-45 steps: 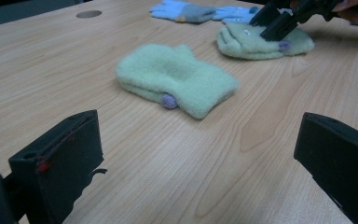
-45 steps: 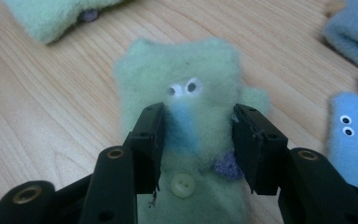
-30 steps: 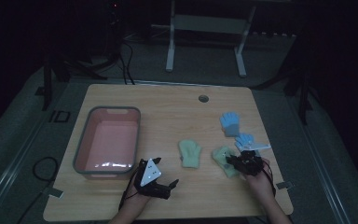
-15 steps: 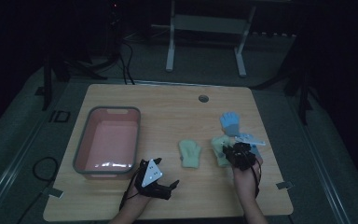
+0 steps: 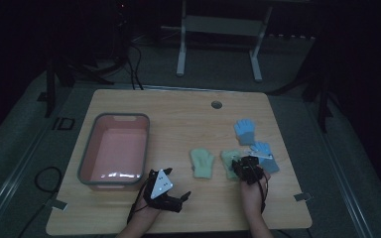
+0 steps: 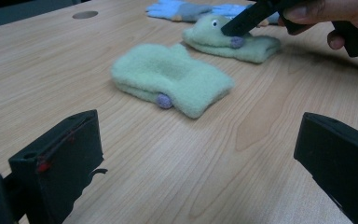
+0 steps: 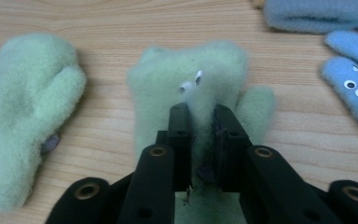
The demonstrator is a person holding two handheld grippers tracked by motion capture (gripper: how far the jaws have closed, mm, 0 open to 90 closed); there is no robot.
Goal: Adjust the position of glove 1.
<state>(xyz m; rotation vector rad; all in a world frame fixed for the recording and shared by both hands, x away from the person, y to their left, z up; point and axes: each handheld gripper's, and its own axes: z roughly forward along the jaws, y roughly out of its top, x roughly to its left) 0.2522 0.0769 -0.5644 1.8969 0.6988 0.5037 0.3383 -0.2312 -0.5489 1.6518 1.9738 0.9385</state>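
Two pale green mittens lie near the table's front. The plain green mitten is on the left. To its right lies a green mitten with googly eyes. My right gripper points down onto it with a ridge of its fleece pinched between the jaws, which have just been opening a little. My left gripper rests low at the front edge with its jaws wide open and nothing between them, facing the plain mitten.
Two blue mittens lie just right of and beyond the green pair. A pink bin with a grey rim stands at the left. A round cable hole sits near the far edge.
My right hand has slid left from beside the blue mitten onto the eyed green mitten. The left gripper has stayed put.
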